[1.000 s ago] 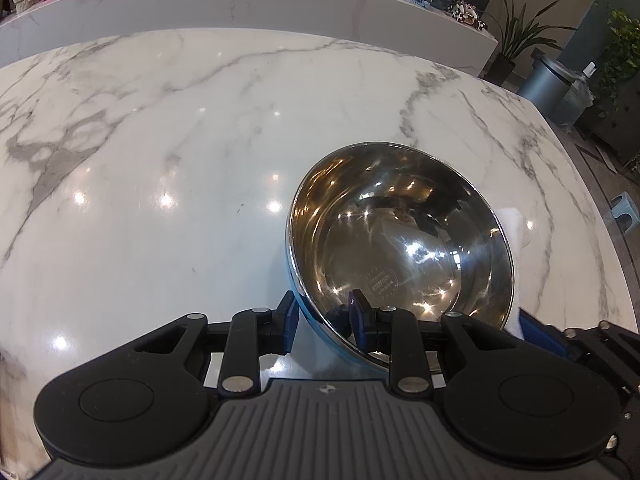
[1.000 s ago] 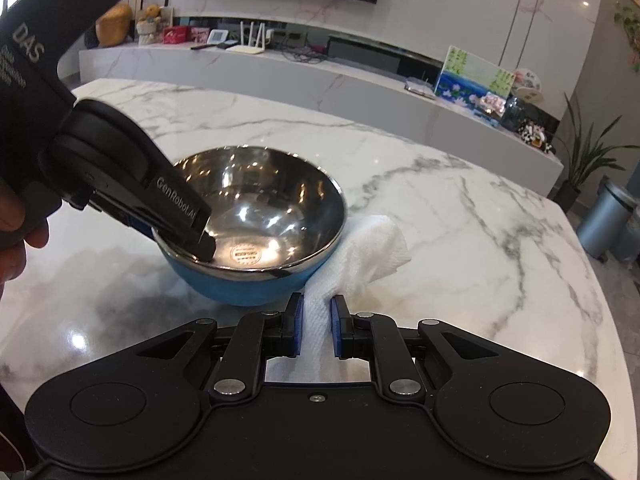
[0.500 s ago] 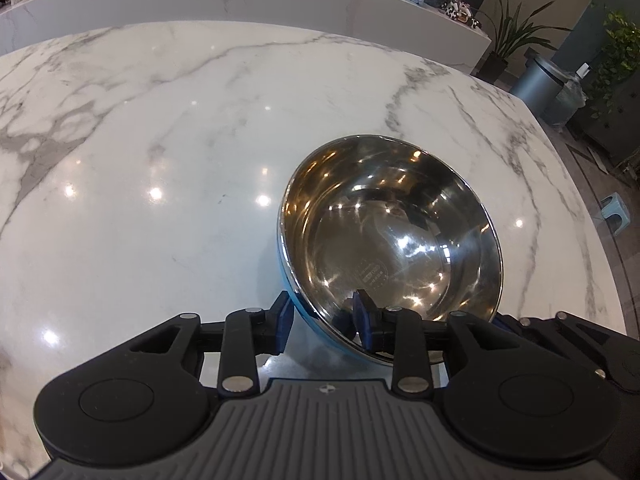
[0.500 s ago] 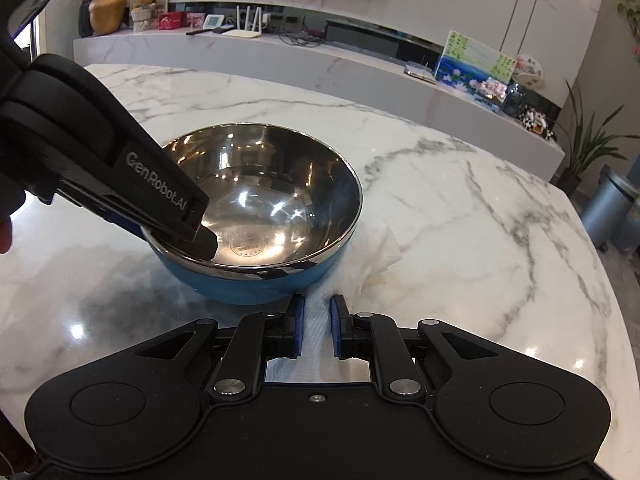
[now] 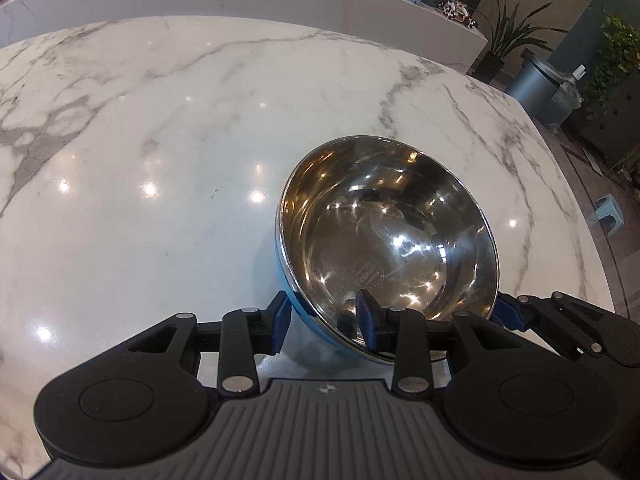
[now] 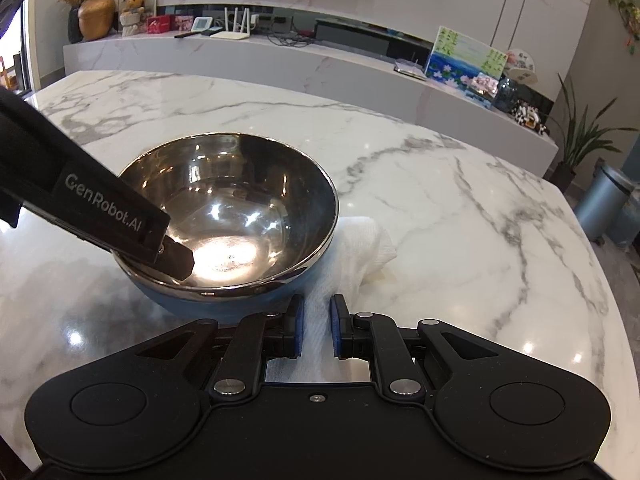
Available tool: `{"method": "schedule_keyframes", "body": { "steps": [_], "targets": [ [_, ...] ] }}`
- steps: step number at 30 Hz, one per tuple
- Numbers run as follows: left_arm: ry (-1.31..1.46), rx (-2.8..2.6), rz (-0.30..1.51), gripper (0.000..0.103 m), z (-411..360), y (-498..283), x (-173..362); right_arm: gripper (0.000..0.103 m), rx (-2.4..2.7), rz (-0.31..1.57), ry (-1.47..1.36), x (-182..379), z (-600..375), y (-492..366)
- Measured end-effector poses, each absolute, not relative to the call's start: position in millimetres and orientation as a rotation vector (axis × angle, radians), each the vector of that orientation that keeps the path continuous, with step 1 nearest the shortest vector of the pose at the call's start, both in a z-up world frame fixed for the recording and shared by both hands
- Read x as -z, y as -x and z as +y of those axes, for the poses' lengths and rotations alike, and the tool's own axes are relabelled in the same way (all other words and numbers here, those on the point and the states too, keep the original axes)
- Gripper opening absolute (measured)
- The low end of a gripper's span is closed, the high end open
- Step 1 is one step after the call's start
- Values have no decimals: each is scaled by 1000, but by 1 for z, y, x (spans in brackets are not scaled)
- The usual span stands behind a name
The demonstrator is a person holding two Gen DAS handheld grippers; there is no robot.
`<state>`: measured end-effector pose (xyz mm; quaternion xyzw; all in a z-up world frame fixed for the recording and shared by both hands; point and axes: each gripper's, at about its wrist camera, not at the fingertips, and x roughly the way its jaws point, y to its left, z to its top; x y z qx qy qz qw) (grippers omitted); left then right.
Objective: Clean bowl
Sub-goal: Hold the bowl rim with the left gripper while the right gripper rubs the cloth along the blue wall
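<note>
While my left gripper (image 5: 322, 318) sits over the near rim of the bowl (image 5: 386, 236) on the table (image 5: 160, 152), its jaws are a bit apart, not pinching. My right gripper (image 6: 316, 326) is shut on the white cloth (image 6: 360, 248) just beside the bowl, so I think wiping hasn't begun. Next: left squeezes the rim & right lifts the cloth inside.

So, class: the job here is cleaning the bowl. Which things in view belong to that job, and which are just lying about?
Belongs to the job:
- bowl
- white cloth
- left gripper, straddling the bowl's rim
- right gripper, closed on the cloth

Just lying about:
- painting
- router
- bin
- potted plant
</note>
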<state>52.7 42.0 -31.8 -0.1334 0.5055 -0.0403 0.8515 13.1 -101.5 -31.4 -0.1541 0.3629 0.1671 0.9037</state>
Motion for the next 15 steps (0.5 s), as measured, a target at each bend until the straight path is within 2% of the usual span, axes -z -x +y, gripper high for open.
{"method": "schedule_keyframes", "body": {
  "steps": [7,15],
  "targets": [
    [284,86,1065,33,45,-53,31,12,-336,681,279,8,-113,-2],
    [279,84,1065,33,43,-53,32,12,-380,735,302,17,-109,0]
  ]
}}
